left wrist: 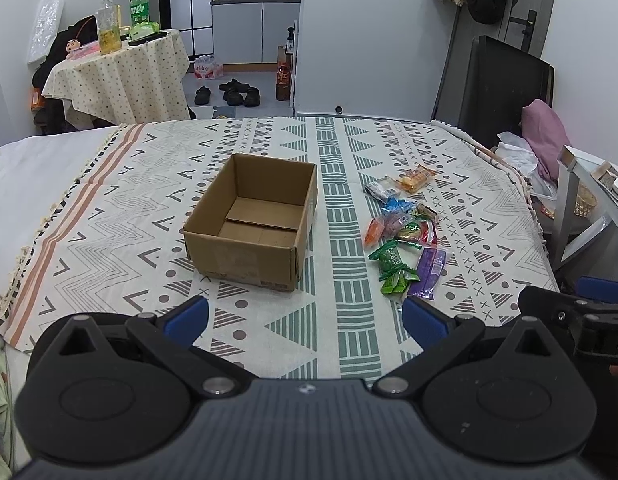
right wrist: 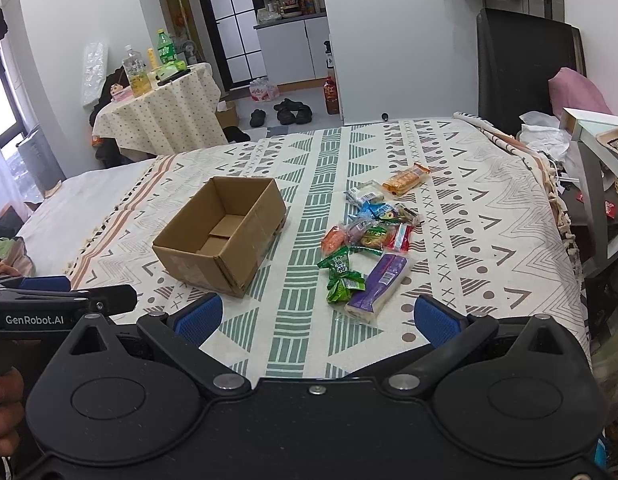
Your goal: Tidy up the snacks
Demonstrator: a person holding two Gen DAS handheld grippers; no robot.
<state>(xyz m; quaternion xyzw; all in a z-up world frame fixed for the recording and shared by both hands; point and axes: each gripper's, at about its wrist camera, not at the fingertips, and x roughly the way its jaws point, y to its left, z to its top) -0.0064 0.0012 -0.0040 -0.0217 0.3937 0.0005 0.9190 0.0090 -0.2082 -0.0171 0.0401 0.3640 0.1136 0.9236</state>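
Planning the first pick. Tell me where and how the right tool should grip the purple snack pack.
Grip the purple snack pack across its narrow width near the middle, descending from above. It lies flat, long and nearest the open right tool. Green packets touch its left side, so place that finger carefully.

Left wrist view: low over the near edge of the bed (left wrist: 109,216), facing forward across it, box (left wrist: 253,220) straight ahead of the wide-spread fingers, snacks (left wrist: 405,236) ahead-right. Right wrist view: alongside, same heading, snacks (right wrist: 365,248) dead ahead, box (right wrist: 221,232) ahead-left. Both well back from the items. Shared: bed, box, snacks, far side table, kitchen doorway. Each catching the other tong at its edge.
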